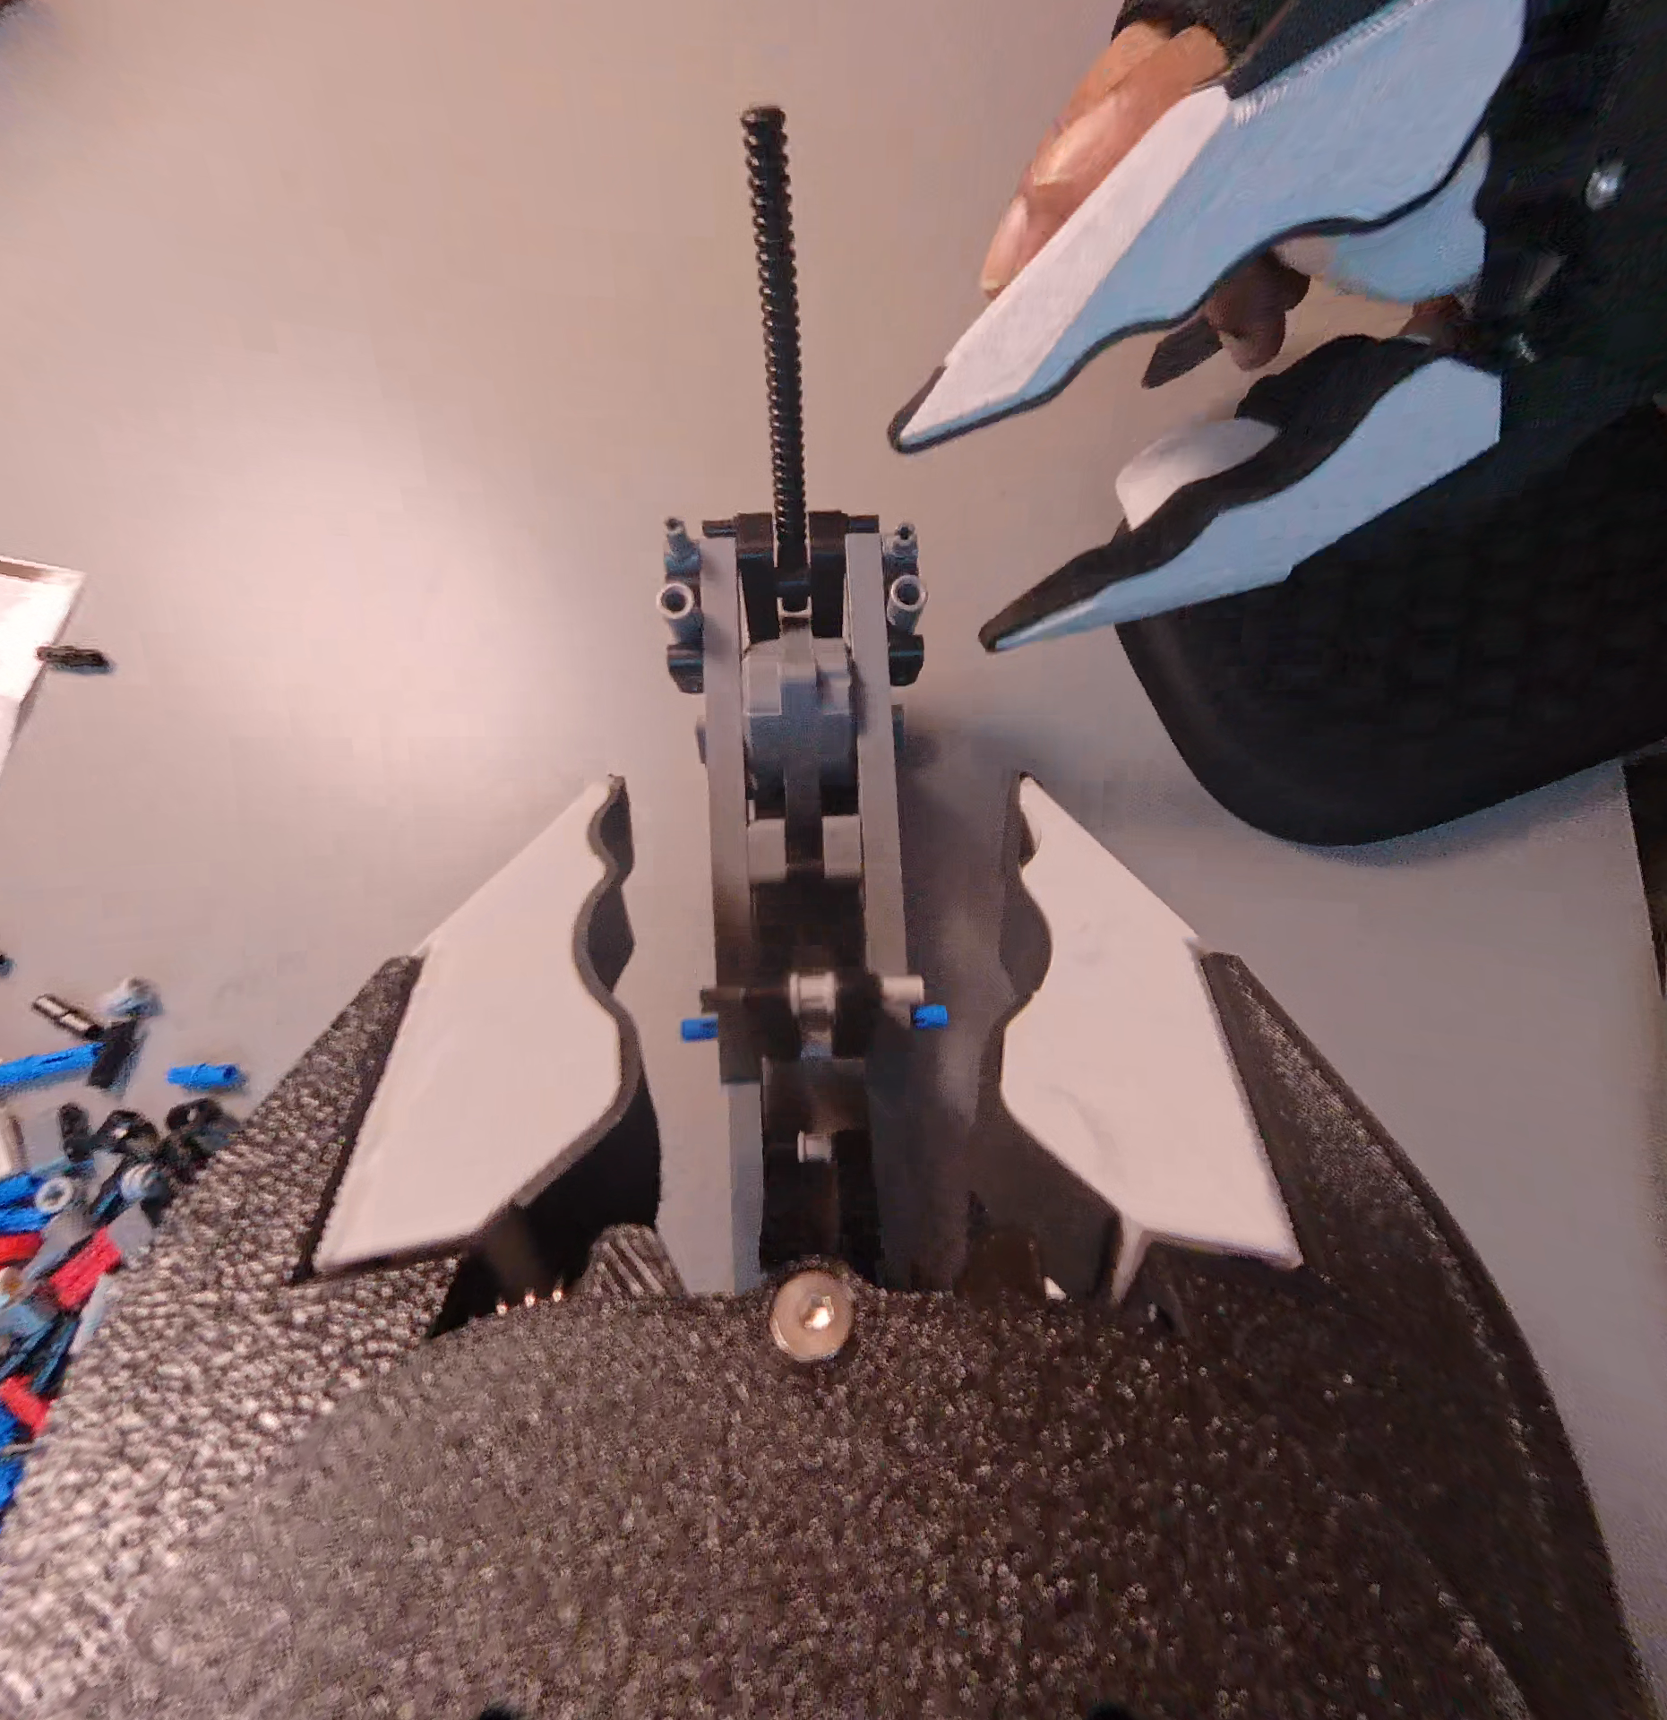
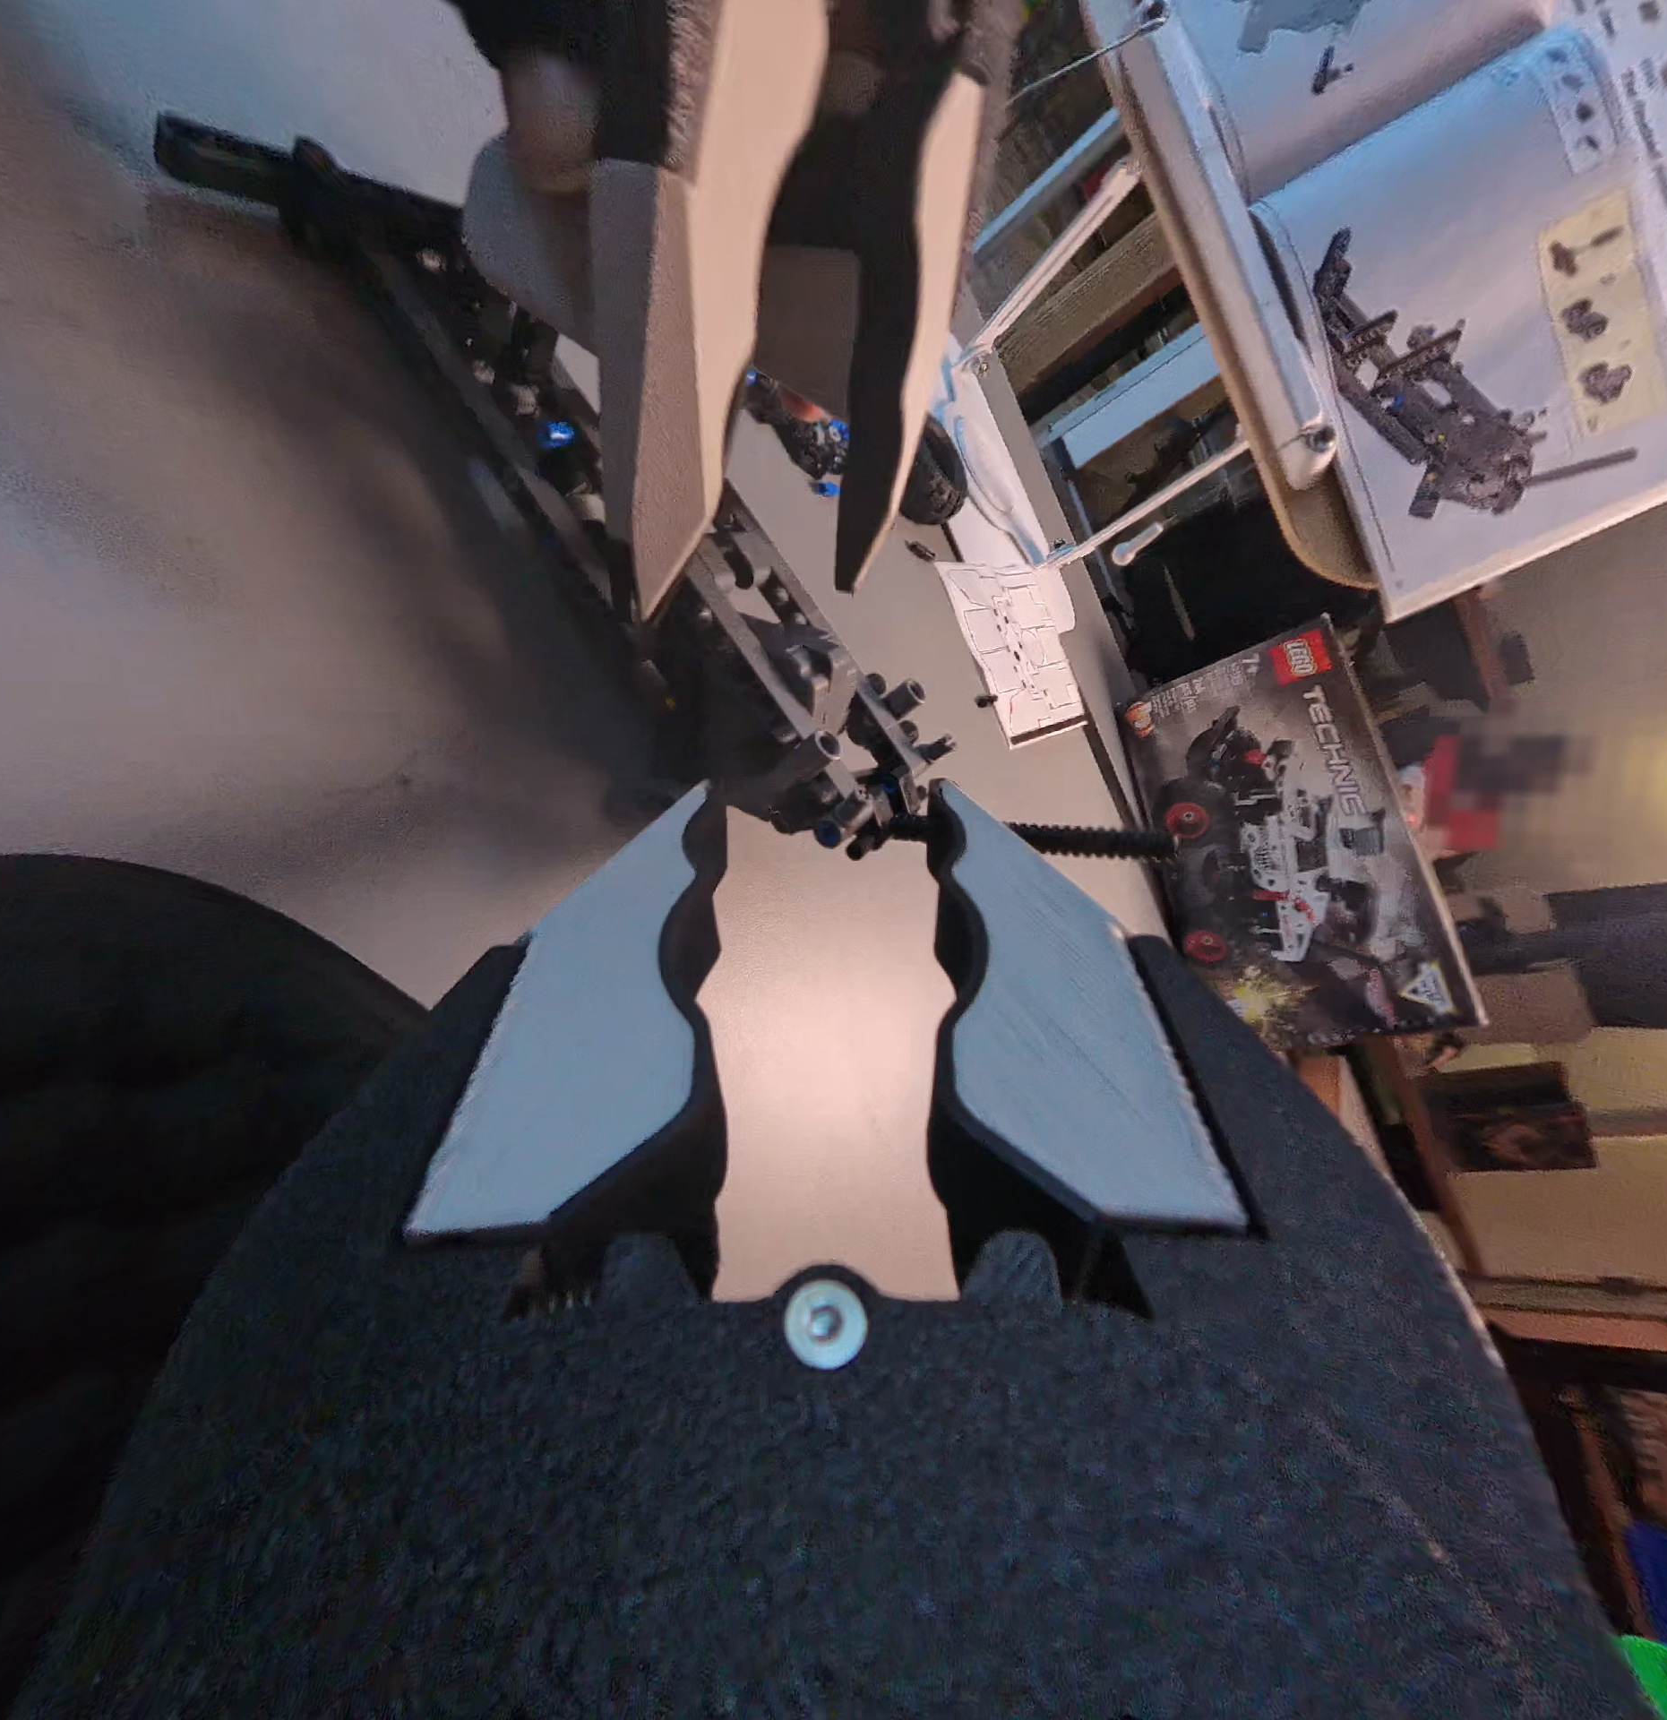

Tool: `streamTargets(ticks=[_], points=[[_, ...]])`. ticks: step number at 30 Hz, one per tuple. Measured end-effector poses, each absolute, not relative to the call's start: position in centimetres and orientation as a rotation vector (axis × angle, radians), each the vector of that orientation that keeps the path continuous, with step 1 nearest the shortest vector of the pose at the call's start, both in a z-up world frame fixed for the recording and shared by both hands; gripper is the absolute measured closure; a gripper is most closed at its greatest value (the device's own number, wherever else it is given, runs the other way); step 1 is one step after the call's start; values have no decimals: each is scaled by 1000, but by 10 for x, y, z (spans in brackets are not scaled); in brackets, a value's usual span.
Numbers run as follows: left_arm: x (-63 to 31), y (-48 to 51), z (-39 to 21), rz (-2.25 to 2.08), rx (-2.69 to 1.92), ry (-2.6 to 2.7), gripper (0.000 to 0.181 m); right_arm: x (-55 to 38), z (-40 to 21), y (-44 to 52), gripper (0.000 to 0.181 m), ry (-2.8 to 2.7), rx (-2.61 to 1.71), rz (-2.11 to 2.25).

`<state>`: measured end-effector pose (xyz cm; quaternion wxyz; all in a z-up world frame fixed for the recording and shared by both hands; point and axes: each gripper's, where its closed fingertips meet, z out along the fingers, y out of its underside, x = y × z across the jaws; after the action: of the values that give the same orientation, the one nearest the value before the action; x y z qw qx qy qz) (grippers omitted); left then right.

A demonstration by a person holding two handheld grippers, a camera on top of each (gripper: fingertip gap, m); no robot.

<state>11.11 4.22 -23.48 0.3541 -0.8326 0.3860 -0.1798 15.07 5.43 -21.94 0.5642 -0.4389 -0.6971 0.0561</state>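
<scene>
- Left hand-held gripper level over the grey worktop, fingers spread wide, touching nothing.
- Between those fingers, apart from both: a long grey-and-black brick model, lying lengthwise on the worktop.
- Black ribbed rod sticking out of the model's far end, pointing away.
- Right hand-held gripper reaching in from the side, jaws apart, empty; a person's fingertips behind its upper finger.
- Right hand-held gripper's tips just beside the model's rod end, one tip close against the rod; contact not certain.
- In the left wrist view, that gripper hovering near the model's far right corner, tilted down toward it.
- Loose blue, red and black parts heaped on the worktop left of the left hand-held gripper; a white sheet farther left.
- Black chair seat at the worktop's right edge.
- Printed toy box with a white truck picture leaning beyond the worktop; wording left unread.
- Open instruction booklet on a wire stand above the box, showing a model drawing; a white diagram sheet on the worktop nearby.
</scene>
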Motion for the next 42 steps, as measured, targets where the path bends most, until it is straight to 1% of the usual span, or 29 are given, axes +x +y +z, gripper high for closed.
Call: streamTargets(ticks=[2,3,4,5,6,10,17,25,28,38,39,41,42], points=[[116,49,-251,-408,-2244,1058,99,144,-225,54,138,-1683,-964,56],[116,52,-258,-378,-2272,1086,101,141,-226,54,138,-1703,-931,25],[118,51,-264,-383,-2296,1113,111,139,-228,54,140,-1723,-890,-16],[121,50,-267,-419,-2310,1124,128,137,-228,56,144,-1733,-848,-70],[122,50,-267,-458,-2317,1099,131,136,-229,60,148,-1740,-810,-128],[119,44,-264,-628,-2376,1060,132,127,-233,59,156,-1783,-684,-220],[106,34,-258,-841,-2458,1021,133,110,-225,51,155,-1852,-497,-327],[108,37,-258,-838,-2433,1010,130,101,-227,46,157,-1916,-457,-334],[105,43,-261,-737,-2411,1032,135,98,-228,47,157,-1901,-502,-307],[108,39,-265,-703,-2396,1082,137,106,-229,40,158,-1750,-573,-290],[108,39,-266,-700,-2395,1081,137,107,-229,36,158,-1745,-577,-276],[81,63,-268,-520,-2425,942,137,109,-226,0,158,-1758,-551,-132],[73,61,-267,-555,-2443,925,138,111,-226,-11,158,-1760,-540,-134]])
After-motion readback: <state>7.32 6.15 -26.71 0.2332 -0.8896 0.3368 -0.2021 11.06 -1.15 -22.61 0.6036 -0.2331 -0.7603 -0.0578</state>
